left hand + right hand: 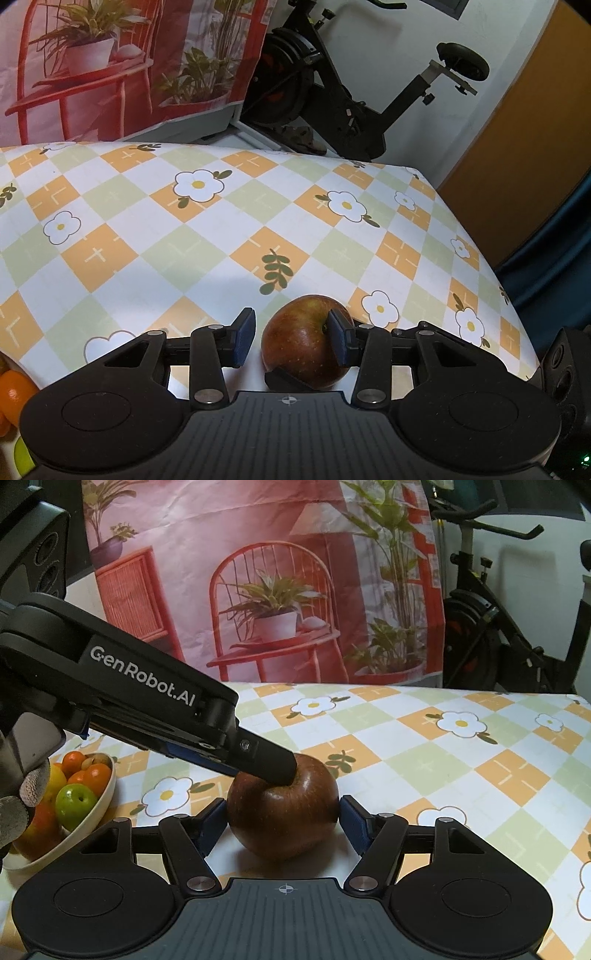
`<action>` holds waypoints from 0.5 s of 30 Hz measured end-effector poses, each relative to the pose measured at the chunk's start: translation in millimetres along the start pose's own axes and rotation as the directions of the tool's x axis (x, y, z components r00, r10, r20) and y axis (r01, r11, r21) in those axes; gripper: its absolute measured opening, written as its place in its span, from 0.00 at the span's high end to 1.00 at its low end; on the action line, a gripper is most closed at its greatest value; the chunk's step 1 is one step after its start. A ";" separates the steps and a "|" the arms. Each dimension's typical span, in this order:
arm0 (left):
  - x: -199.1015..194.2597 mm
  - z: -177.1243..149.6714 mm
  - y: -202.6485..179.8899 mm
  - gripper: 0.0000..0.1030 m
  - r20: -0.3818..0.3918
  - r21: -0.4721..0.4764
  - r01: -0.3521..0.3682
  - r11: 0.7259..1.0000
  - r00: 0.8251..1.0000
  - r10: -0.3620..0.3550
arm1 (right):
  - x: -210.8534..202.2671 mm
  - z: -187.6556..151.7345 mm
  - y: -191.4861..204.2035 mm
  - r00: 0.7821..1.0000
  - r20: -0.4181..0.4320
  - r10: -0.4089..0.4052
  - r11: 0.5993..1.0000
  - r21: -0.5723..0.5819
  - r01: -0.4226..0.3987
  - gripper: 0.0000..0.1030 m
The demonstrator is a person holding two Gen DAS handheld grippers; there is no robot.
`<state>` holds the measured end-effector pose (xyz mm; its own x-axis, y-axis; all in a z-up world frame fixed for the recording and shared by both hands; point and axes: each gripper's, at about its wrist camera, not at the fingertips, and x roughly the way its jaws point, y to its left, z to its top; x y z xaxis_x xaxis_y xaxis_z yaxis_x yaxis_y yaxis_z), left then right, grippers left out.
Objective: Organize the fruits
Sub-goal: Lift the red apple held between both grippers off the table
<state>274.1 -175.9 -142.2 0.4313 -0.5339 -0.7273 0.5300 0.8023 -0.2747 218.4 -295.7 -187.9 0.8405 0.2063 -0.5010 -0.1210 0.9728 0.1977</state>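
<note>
Dark red apple (282, 812), shiny and speckled, sits on the flower-checked tablecloth (443, 768). Right gripper (282, 821) brackets it, spread wide, not touching. Left gripper (291, 338) is open too, one finger in the stem dip; its side reads "GenRobot.AI". Fruit bowl (105, 797) at 9 o'clock, exercise bike (491, 627) at 1.

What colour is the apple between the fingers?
Dark red apple with brownish-yellow patches; clearest in right wrist view.
</note>
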 end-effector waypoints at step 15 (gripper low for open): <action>-2.9 -4.6 -1.9 0.56 0.018 0.017 -0.004 1.000 1.000 0.004 | 0.5 0.5 -0.5 1.000 -0.006 0.005 1.000 0.004 -0.005 0.40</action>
<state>268.4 -174.6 -142.4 0.4461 -0.5356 -0.7171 0.5404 0.7999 -0.2612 219.2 -296.1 -187.9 0.8364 0.2121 -0.5054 -0.1230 0.9712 0.2040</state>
